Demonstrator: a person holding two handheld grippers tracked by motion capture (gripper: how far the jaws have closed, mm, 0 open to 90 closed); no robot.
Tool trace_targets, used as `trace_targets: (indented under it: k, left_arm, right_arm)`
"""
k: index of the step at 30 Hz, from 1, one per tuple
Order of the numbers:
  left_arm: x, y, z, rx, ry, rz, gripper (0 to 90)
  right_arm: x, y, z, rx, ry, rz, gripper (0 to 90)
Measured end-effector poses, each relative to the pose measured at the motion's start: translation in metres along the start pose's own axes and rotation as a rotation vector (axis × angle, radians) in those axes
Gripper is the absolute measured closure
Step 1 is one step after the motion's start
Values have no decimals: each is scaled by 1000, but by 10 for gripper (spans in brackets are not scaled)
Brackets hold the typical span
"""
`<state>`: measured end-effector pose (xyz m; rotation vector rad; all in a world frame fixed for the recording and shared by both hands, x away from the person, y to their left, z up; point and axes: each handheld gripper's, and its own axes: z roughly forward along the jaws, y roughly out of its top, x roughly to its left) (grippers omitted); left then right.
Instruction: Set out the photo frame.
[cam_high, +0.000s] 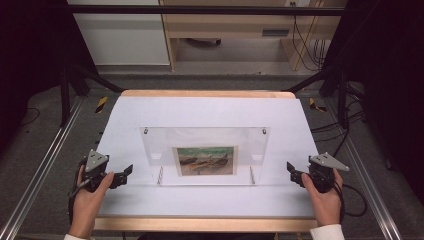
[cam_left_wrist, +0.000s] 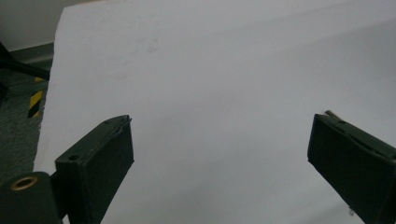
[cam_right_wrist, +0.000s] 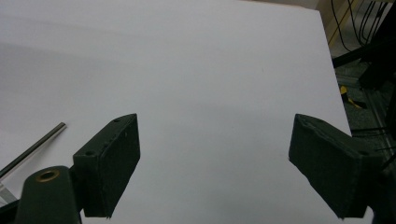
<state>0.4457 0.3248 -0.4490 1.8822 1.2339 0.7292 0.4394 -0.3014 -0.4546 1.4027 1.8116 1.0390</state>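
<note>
1. A counter (cam_high: 150, 107) covered in white sheeting fills the middle of the high view, its wooden edge showing at 12 o'clock and 6 o'clock.
2. At the centre of the counter lies a clear acrylic frame (cam_high: 155, 145), flat on the sheet, with a small landscape picture (cam_high: 205, 160) inside it, sitting toward the frame's 6 o'clock side.
3. Two small fasteners mark the frame's far corners at about 11 and 1 o'clock; two slim metal pins (cam_high: 160, 175) lie near its near edge at about 7 and 5 o'clock.
4. The left tongs (cam_high: 126, 172) sit at 9 o'clock of the frame, near it but apart, held in the person's left hand (cam_high: 92, 195), with a grey three-cornered plate on top.
5. In the left gripper view, the jaws of the left tongs (cam_left_wrist: 219, 149) stand wide apart with only white sheet between them.
6. The right tongs (cam_high: 291, 170) sit at 3 o'clock of the frame, near but not touching, held in the right hand (cam_high: 324, 197).
7. In the right gripper view, the right tongs (cam_right_wrist: 215, 154) are likewise spread wide and grip nothing; a metal rod (cam_right_wrist: 32, 148) shows at 9 o'clock.
</note>
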Motion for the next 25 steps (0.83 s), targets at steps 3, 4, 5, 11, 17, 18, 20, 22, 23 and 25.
trace_targets:
  k: [3, 4, 5, 11, 17, 18, 20, 22, 23, 25]
  left_arm:
    - [2, -2, 3, 42, 16, 15, 72]
    - [2, -2, 3, 42, 16, 15, 75]
    - [2, -1, 3, 51, 25, 22, 75]
    - [2, -3, 6, 120, 42, 31, 93]
    - [3, -4, 7, 175, 58, 30, 98]
    - [2, -4, 7, 180, 62, 33, 98]
    - [2, -4, 7, 197, 70, 41, 101]
    - [2, -4, 6, 199, 73, 35, 103]
    - [2, -4, 6, 195, 71, 34, 103]
    - [1, -3, 6, 190, 68, 33, 103]
  right_arm:
    - [0, -2, 3, 32, 2, -1, 167]
    - [0, -2, 3, 32, 2, -1, 167]
    - [1, -2, 4, 40, 7, -2, 167]
    - [7, -1, 6, 147, 32, -22, 168]
    - [11, -2, 6, 228, 17, -43, 174]
    - [11, -3, 6, 237, 14, -51, 174]
    - [11, -3, 5, 251, 6, -59, 177]
    - [10, -4, 4, 254, 2, -62, 183]
    - [11, -4, 3, 251, 2, -57, 189]
    - [11, -3, 3, 246, 0, -59, 200]
